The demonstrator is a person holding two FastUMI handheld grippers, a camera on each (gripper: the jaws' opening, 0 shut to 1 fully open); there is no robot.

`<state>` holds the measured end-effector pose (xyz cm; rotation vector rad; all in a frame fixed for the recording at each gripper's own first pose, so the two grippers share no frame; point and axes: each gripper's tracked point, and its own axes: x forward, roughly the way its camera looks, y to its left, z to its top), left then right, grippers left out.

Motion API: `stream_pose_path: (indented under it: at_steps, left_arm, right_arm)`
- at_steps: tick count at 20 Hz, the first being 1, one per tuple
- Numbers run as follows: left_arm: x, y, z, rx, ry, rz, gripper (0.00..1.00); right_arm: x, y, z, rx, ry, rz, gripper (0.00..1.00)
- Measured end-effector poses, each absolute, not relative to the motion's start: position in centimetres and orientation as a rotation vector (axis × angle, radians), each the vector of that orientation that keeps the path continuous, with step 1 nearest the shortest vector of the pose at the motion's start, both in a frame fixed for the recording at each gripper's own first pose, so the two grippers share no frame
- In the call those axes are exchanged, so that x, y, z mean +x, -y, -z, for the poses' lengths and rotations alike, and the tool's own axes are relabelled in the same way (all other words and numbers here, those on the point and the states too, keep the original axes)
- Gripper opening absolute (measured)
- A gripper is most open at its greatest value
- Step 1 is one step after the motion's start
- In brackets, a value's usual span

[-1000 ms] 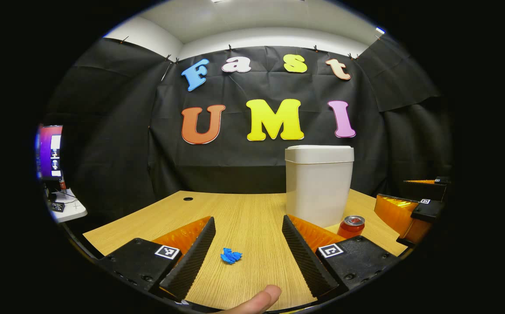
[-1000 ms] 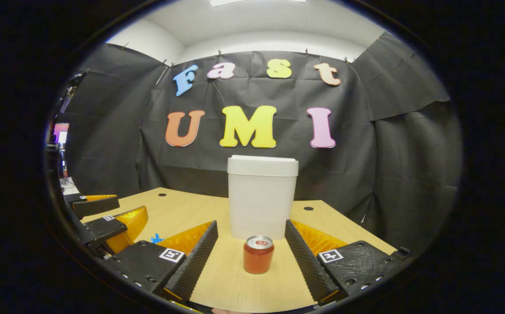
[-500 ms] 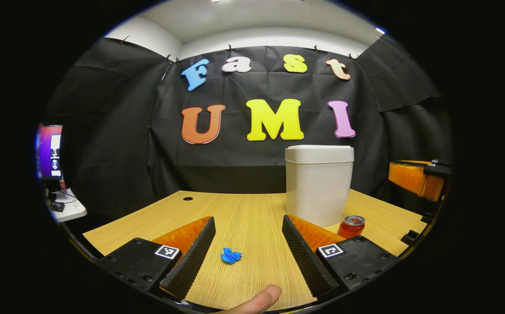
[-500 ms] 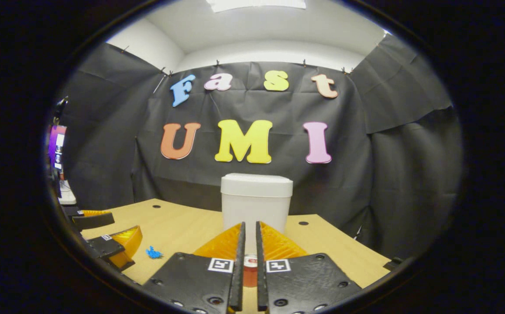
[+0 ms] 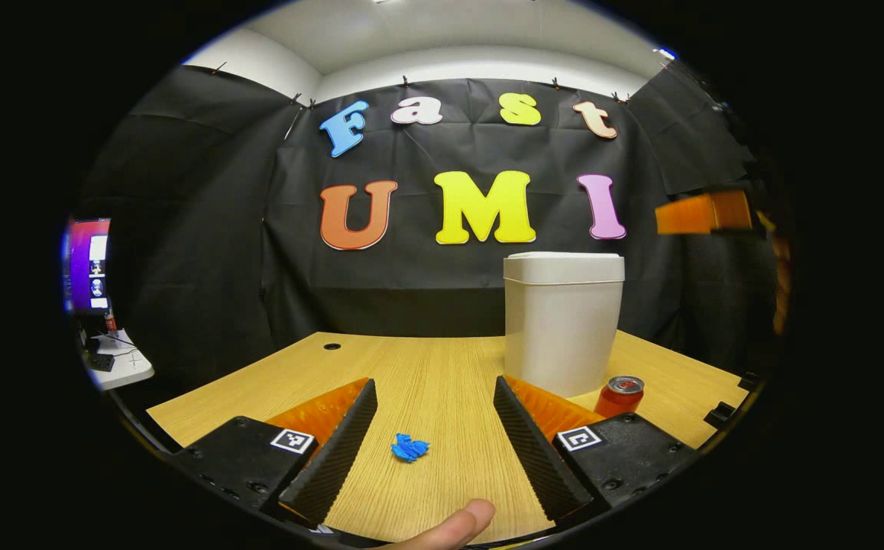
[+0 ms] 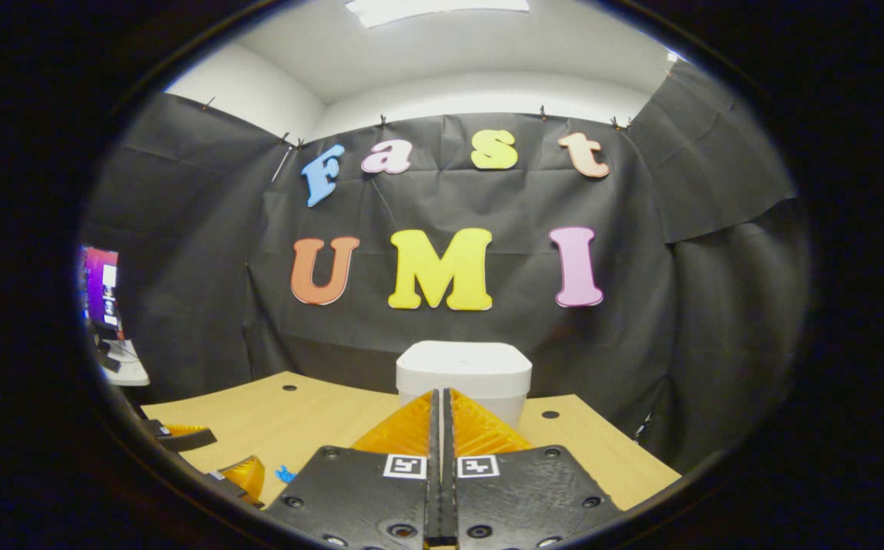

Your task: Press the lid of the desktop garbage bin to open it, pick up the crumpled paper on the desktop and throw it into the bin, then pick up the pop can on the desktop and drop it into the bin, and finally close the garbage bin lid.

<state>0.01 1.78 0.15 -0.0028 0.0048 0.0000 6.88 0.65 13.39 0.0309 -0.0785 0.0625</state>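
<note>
Desk (image 5: 442,367): light wood, carries everything. Bin (image 5: 562,321) stands toward the far right part of the desk, upright, lid (image 6: 463,359) down flat, so not opened yet. Can (image 5: 619,395) upright just in front of the bin, near its right side, apart from it. Paper (image 5: 409,448), a small blue wad, lies nearer the front edge, well left of the can.

Right gripper (image 6: 440,412): fingers clenched together w/ nothing between them, held above desk level & aimed at the bin's lid, front edge of lid just past the tips. In the left gripper view part of it shows high at the right, above the bin's top. Left gripper (image 5: 434,405): fingers released, spread wide, low over the front of the desk, paper lying on the desk ahead between them, not touched.

Step in hand, by my read: step 1, pressing the lid. Next move prob. needs the closed tips brought forward & down onto the lid top, a firm short push, then lift off so the lid can spring up. Left looks pre-set for the paper after that.
</note>
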Motion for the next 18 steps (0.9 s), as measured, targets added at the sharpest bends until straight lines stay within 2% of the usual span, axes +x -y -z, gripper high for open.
stream_pose_path:
  at_steps: [6,12,18]
  left_arm:
    - [0.3,-2.8,0.0,-0.024,-0.014,-0.011,0.99]
    - [0.4,-4.3,-0.3,-0.035,-0.014,-0.032,0.99]
    - [0.8,-5.0,0.2,-0.036,-0.033,-0.040,0.99]
  right_arm:
    - [13.0,1.1,-20.2,0.035,0.064,-0.021,0.00]
    - [21.5,1.0,-15.9,0.042,-0.153,-0.031,0.00]
    - [25.7,1.3,-12.3,0.069,-0.272,-0.031,0.00]
